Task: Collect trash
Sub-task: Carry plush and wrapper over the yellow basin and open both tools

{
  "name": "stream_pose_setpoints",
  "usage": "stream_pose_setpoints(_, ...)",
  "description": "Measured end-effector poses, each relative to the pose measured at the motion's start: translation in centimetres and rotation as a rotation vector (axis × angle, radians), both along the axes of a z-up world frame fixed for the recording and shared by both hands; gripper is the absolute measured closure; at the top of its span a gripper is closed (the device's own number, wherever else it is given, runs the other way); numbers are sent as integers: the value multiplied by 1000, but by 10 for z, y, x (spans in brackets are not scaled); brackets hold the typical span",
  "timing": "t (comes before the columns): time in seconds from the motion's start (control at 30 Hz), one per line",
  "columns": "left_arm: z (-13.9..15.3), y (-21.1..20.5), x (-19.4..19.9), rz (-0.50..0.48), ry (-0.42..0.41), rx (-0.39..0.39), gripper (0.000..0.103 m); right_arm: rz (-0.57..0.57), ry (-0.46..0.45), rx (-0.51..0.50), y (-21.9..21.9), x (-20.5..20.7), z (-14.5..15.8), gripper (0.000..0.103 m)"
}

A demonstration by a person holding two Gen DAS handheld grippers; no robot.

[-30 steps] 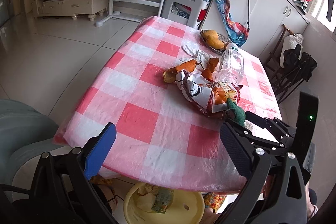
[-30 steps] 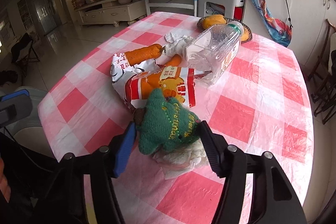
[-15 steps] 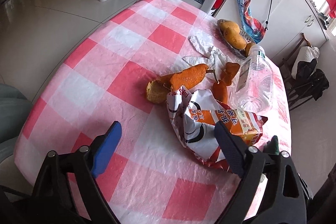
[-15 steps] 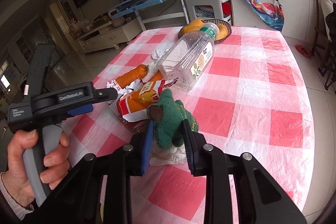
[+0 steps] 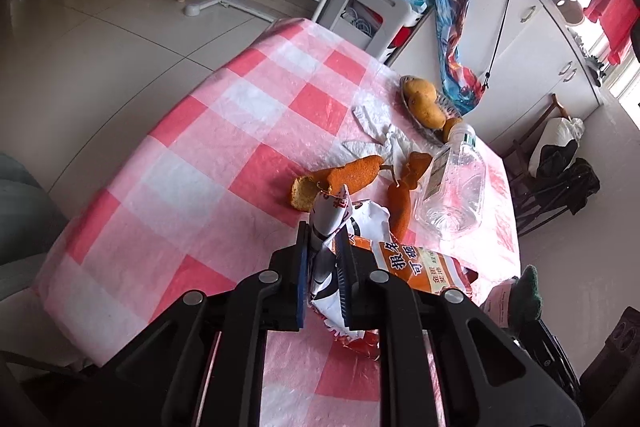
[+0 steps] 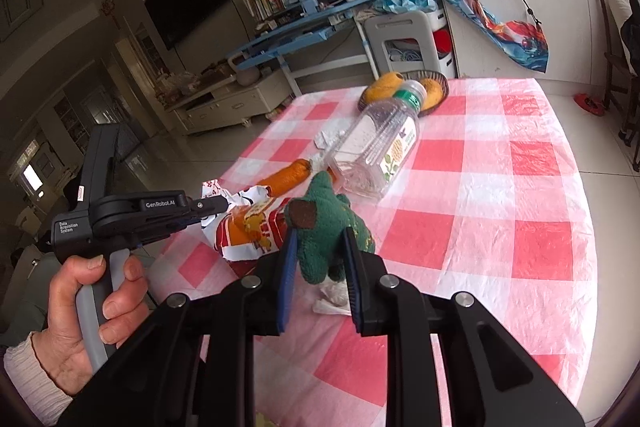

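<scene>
left wrist view, left tongs (image 5: 323,269) newly clenched on snack bag (image 5: 404,259); right tongs (image 6: 318,267) tightened on green toy (image 6: 326,227)

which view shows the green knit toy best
The right wrist view: the green knit toy sits centre frame, pinched in the right gripper, its brown patch showing. The left wrist view catches only a green edge at the lower right.
</scene>
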State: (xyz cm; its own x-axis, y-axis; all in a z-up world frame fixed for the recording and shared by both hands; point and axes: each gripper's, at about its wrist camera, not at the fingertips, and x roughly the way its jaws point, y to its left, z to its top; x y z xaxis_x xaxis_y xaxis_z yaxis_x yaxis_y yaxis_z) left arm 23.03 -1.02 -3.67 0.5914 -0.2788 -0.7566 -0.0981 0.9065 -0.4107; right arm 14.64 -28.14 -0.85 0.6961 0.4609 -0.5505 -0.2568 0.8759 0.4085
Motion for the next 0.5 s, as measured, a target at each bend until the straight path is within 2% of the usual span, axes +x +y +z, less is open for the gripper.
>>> stream_pose_setpoints(0.13, 15, 19, -21, 11, -39, -34, 91, 30, -47, 53, 5, -20, 7, 80)
stream_pose_setpoints(0.23, 23, 31, -40, 11, -58, -37, 91, 64, -30, 45, 17, -34, 4, 80)
stream_pose_setpoints(0.33, 26, 40, -59, 6, -65, -21, 91, 119, 19, 35, 35, -51, -6, 80)
stream_pose_setpoints(0.5, 29, 46, -88, -17, -75, 22, 90, 228, 145, -49, 75, -85, -35, 79)
